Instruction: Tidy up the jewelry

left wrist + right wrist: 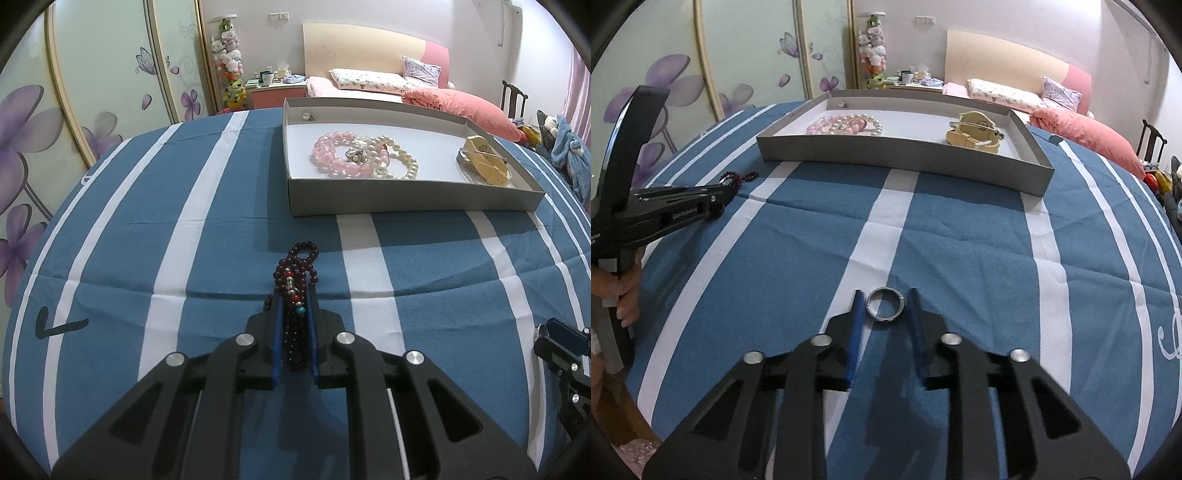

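Observation:
My left gripper [295, 295] is shut on a dark red bead bracelet [297, 271] low over the blue striped cloth; the beads stick out past the fingertips. It also shows from the side in the right wrist view [727, 192] with the bead bracelet [738, 177]. My right gripper [885, 295] is open around a silver metal ring [885, 304] lying on the cloth, jaws either side and not touching it. The grey tray [406, 203] holds a pink bead bracelet [332, 155], a pearl bracelet [399, 158] and a cream bangle [484, 162].
The tray [905, 162] lies at the far side of the table. A small white item [306, 117] sits in its back left corner. A bed, a nightstand and flowered wardrobe doors are behind the table. A person's hand [626, 295] holds the left gripper's handle.

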`<state>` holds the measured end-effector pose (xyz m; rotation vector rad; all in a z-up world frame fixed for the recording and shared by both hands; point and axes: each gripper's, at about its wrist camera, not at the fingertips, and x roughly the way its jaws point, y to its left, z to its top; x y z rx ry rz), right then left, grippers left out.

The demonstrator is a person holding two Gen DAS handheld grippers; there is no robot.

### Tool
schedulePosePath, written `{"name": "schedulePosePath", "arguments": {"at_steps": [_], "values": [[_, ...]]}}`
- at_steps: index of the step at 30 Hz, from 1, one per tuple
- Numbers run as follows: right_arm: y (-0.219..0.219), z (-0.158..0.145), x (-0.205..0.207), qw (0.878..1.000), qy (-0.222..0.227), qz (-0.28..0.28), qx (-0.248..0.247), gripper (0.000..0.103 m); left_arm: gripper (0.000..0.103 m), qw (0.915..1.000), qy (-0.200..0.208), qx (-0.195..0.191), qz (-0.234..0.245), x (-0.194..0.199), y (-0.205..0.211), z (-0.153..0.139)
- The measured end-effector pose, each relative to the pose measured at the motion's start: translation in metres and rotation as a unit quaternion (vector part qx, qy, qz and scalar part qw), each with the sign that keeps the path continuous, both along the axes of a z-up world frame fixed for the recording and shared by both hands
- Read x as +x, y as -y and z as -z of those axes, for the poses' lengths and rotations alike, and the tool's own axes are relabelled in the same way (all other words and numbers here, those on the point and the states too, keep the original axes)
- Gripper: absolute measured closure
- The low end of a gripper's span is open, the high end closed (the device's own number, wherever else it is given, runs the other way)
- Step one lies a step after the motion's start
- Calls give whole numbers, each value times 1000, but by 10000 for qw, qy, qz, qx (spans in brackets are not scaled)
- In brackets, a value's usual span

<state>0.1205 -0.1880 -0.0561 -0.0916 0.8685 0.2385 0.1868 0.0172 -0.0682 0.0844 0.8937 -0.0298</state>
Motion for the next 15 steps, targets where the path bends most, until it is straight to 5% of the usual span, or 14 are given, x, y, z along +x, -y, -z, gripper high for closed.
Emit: {"name": "schedulePosePath", "arguments": {"at_steps": [15], "values": [[35,1,15,9972,-64,740,47,80,90,10000,-1,4,1,0,0,0]]}}
